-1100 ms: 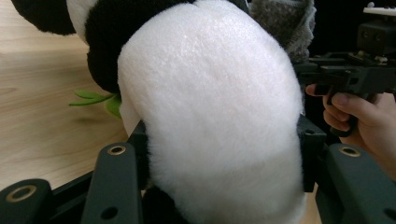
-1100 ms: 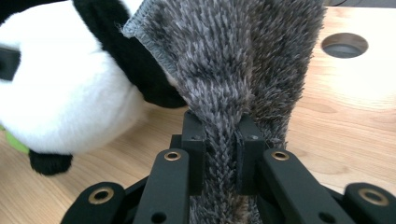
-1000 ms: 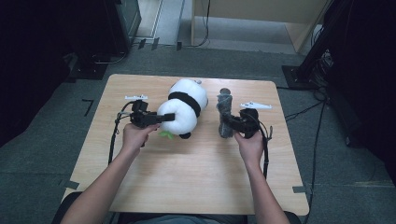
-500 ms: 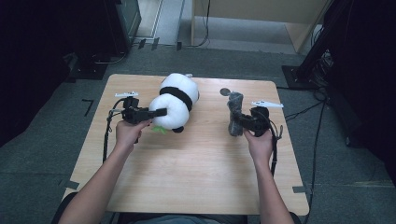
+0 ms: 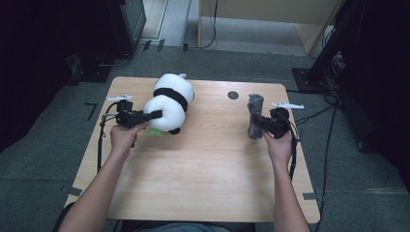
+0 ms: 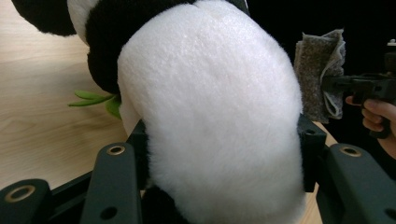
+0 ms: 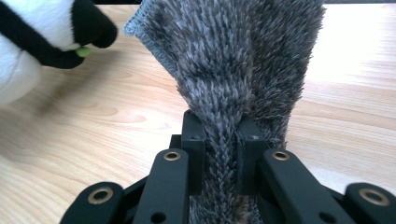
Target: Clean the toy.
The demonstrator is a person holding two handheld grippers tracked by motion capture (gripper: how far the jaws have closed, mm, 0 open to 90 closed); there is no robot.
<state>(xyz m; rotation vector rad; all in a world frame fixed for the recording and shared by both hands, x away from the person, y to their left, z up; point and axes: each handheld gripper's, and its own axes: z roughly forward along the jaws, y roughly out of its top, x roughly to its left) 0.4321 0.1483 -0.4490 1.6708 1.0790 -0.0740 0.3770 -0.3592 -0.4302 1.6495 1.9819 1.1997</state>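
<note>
Left tongs [image 5: 155, 115] pinch the plush panda [image 5: 170, 102] round its white body, near the desk [image 5: 203, 169] far-left corner. It's soft, light, squashy, so grip mid-body. Right tongs [image 5: 255, 122] clamp the shaggy grey cloth [image 5: 254, 115], limp, by the right edge.
</note>
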